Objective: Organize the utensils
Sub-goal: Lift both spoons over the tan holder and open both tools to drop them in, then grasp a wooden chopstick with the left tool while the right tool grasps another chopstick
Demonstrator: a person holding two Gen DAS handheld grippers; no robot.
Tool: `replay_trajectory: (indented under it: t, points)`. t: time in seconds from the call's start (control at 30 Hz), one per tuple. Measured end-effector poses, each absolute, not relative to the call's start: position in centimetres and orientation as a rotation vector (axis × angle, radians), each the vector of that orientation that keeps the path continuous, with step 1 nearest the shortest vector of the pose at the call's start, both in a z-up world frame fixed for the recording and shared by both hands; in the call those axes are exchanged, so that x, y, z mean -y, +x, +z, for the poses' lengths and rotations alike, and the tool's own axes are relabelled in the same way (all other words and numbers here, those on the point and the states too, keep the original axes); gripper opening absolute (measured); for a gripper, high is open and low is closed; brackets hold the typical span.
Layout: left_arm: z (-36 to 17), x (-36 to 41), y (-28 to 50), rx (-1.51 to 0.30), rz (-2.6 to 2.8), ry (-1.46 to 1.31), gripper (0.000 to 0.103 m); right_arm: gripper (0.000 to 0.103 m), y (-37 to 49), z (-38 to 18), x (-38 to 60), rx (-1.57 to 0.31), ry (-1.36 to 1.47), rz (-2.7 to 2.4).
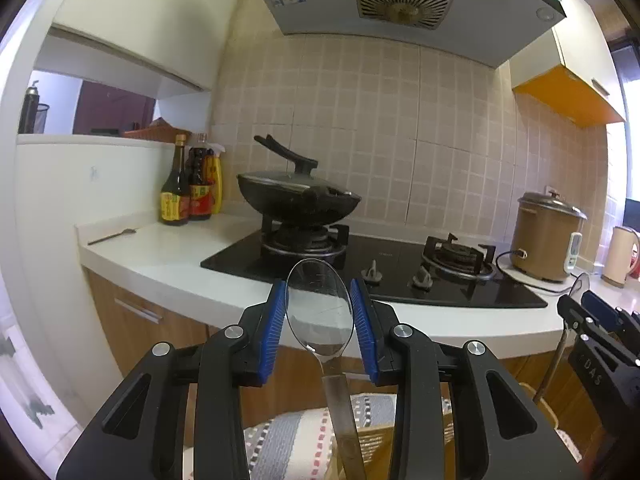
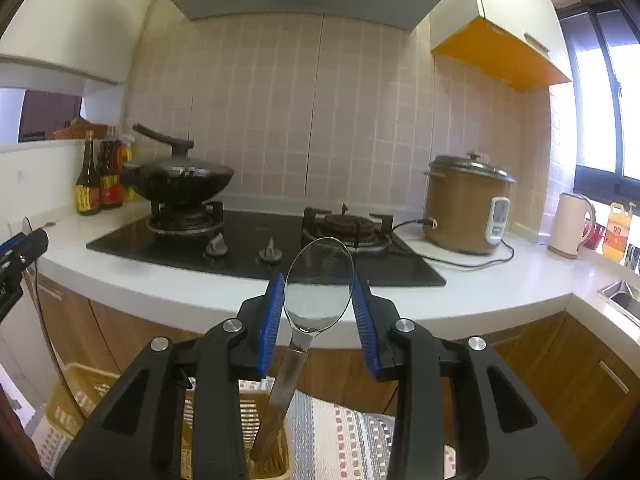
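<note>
We hold two spoons upright before the stove, the left hand-held gripper (image 1: 319, 312) clamped on one spoon (image 1: 320, 304), the right hand-held gripper (image 2: 319, 306) on a second spoon (image 2: 318, 284). Both handles hang over a yellow basket (image 2: 260, 440) (apparently their destination); next, we judge, each lowers in and releases.

A pale beige square-tiled wall (image 2: 320, 112) fills the centre of both views behind a white stone countertop (image 2: 500, 280) on brown wooden cabinets (image 2: 560, 360), with a grey range hood (image 1: 400, 8) at top centre, an orange-bottomed upper cabinet (image 2: 500, 52) at upper right and a bright dark-framed window (image 2: 600, 112) at the right edge.
</note>
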State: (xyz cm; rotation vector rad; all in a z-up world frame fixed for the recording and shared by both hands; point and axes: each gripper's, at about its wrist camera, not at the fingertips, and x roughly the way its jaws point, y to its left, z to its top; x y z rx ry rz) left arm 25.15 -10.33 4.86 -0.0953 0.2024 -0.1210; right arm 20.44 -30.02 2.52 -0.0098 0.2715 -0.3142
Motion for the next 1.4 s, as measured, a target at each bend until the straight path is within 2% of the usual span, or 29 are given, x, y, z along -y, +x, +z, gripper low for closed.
replay_trajectory:
  t: [0.33,0.43,0.47,0.5,0.53,0.57,0.93,1.23,1.4]
  points:
    - [3.9,10.3,24.6,-0.213,-0.140,-0.071,0.033,0.033,20.2,0.9,29.6,-0.304,-0.008,-0.275]
    - [4.3,9.7,24.2,-0.222,-0.158,-0.093,0.045,0.035,19.6,1.0,29.6,-0.319,-0.001,-0.261]
    - [4.4,9.6,24.0,-0.223,-0.159,-0.095,0.045,0.035,19.2,1.1,29.7,-0.320,0.002,-0.258]
    - [4.5,9.4,23.8,-0.228,-0.168,-0.097,0.046,0.041,18.9,1.2,29.7,-0.321,0.003,-0.255]
    - [4.6,9.3,23.7,-0.233,-0.178,-0.101,0.048,0.051,18.5,1.4,29.7,-0.321,0.005,-0.247]
    - [4.8,9.0,23.4,-0.237,-0.185,-0.109,0.051,0.052,17.9,1.6,29.8,-0.315,0.010,-0.235]
    - [7.0,6.3,18.3,-0.258,-0.224,-0.154,0.051,0.052,11.2,4.3,28.5,-0.289,0.018,-0.217]
    - [4.9,1.8,14.9,-0.473,-0.275,-0.196,0.053,0.052,6.0,4.3,27.1,-0.335,0.030,-0.186]
    - [0.6,-0.2,14.8,-0.703,-0.290,-0.220,0.053,0.052,5.4,2.6,26.8,-0.436,0.061,-0.147]
